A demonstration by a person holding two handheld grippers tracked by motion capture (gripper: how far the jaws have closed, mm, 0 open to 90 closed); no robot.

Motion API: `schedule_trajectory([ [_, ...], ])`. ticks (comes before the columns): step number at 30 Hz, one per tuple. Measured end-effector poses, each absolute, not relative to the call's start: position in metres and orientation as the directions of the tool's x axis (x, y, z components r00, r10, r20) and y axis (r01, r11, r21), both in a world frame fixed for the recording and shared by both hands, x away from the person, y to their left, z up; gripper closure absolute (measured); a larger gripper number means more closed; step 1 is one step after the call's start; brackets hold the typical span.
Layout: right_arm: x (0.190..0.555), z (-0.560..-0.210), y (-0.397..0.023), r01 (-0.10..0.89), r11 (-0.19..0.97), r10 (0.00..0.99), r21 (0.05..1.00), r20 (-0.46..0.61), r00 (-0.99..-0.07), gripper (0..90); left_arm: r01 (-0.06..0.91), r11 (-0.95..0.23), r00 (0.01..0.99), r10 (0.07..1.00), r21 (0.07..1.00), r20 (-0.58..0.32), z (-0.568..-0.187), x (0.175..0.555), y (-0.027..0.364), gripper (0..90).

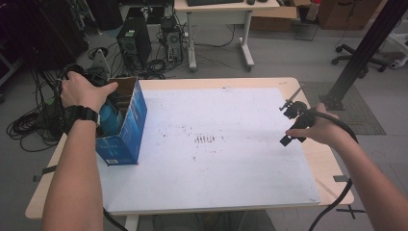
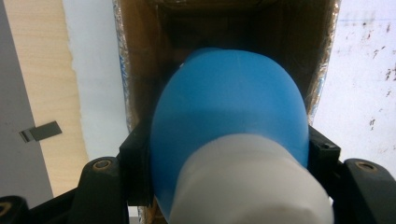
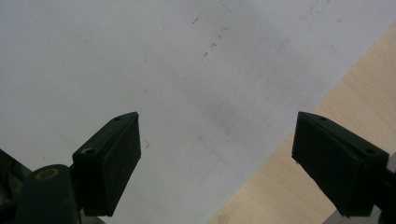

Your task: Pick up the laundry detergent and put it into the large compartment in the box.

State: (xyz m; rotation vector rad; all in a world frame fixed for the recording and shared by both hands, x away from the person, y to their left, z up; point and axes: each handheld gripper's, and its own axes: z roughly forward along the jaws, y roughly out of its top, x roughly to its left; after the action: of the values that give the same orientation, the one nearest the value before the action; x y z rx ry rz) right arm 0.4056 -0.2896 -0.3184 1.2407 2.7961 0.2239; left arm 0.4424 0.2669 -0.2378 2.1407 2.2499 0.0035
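A light bulb with a blue globe (image 2: 229, 102) and a white base (image 2: 247, 182) sits between the two black jaws of my left gripper (image 2: 229, 154), which is shut on it. The globe hangs at the open brown mouth of a blue cardboard box (image 1: 127, 125) that stands at the table's left side. In the high view the bulb (image 1: 108, 120) peeks out at the box's opening under the person's left hand (image 1: 84, 91). My right gripper (image 1: 287, 122) is held over the right edge of the white sheet (image 1: 216, 168). It stands open (image 3: 217, 158) with nothing between its jaws.
The white sheet covers most of the wooden table (image 1: 332, 163) and has dark specks (image 1: 207, 139) near its middle. Behind the table on the floor are a computer tower (image 1: 134, 41), cable coils (image 1: 29, 125) and a desk leg (image 1: 245, 48). A black post (image 1: 361, 53) rises at the far right.
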Motion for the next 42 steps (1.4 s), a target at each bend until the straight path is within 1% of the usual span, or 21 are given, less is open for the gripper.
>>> schedule_trajectory([
  [42, 0.405, -0.320, -0.290, 0.732, 0.663, 0.742, 0.158, -0.008, -0.671, 15.6, 0.999, 0.036, -0.036, 0.999, -0.002, -0.023, -0.277, 0.448, 0.262, 37.2],
])
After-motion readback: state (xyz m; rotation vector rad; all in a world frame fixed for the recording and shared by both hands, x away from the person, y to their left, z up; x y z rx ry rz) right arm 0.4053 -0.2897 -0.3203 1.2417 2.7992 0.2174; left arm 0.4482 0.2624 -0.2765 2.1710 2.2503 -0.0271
